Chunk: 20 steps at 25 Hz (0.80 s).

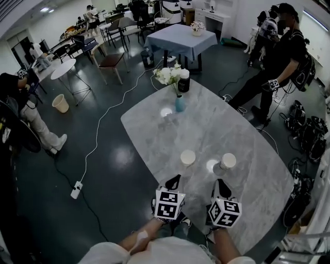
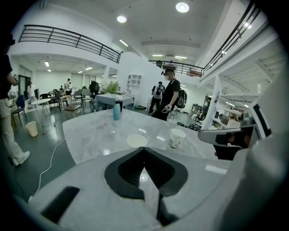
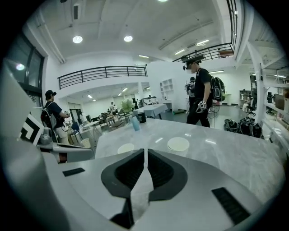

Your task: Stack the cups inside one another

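A grey marble table [image 1: 154, 129] stands on a dark glossy floor [image 1: 118, 154] in a big open hall, with chairs and people around. Two pale paper cups stand upright and apart near its close edge, the left cup [image 1: 187, 157] just ahead of the left gripper [image 1: 174, 180] and the right cup [image 1: 227, 161] ahead of the right gripper [image 1: 220, 185]. Both grippers are closed and empty. At the far end stand one blue vase [image 1: 179, 103] and one dark jar [image 1: 183, 82].

Bright ceiling lights [image 2: 182, 7] fill the hall evenly, throw white glare spots on the glossy table [image 1: 221, 124], and every fisheye view bends and darkens at its edges.
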Motion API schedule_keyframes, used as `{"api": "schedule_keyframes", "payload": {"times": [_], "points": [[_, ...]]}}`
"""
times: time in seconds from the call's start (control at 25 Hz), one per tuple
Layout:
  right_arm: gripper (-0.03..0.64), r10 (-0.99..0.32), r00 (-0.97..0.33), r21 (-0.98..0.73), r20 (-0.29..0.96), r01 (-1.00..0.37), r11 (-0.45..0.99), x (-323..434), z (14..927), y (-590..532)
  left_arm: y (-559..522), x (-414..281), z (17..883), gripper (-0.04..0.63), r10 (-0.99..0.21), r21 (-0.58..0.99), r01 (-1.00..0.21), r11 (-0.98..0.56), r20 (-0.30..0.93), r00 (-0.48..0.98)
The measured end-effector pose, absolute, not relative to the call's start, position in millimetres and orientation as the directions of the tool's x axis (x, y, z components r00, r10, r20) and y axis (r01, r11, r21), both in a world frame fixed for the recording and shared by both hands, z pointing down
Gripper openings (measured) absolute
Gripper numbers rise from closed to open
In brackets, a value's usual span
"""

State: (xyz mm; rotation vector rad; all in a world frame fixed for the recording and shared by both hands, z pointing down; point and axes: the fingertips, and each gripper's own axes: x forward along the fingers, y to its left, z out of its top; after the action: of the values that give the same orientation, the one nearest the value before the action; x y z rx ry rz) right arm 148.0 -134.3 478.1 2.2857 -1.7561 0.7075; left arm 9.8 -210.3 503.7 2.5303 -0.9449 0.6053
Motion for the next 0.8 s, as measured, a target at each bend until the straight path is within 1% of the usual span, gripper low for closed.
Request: {"api": "schedule_keyframes", "payload": {"times": [0.24,0.48,0.8], "points": [[0.027,-0.876,0.077,-0.174,0.476,-0.968,-0.18,119.6,493.7,-175.4,-228.6,-26.9,520.6,-0.005,-0.582,0.194,-0.766,-0.613,0.546,0.603],[0.026,-0.864,-0.016,-0.189,0.503,-0.978,-0.092,96.6,510.7,-201.1,-234.2,-50.7,536.3,-0.005,-0.613,0.205,-0.823,-0.53,0.577,0.539],[0.028,-0.838,-0.077,-0.206,0.54,-0.978,-0.044,77.1,542.0,-219.0,-233.1,-59.1,567.3,-0.005,-0.605,0.225,-0.846,-0.483,0.613,0.508]]}}
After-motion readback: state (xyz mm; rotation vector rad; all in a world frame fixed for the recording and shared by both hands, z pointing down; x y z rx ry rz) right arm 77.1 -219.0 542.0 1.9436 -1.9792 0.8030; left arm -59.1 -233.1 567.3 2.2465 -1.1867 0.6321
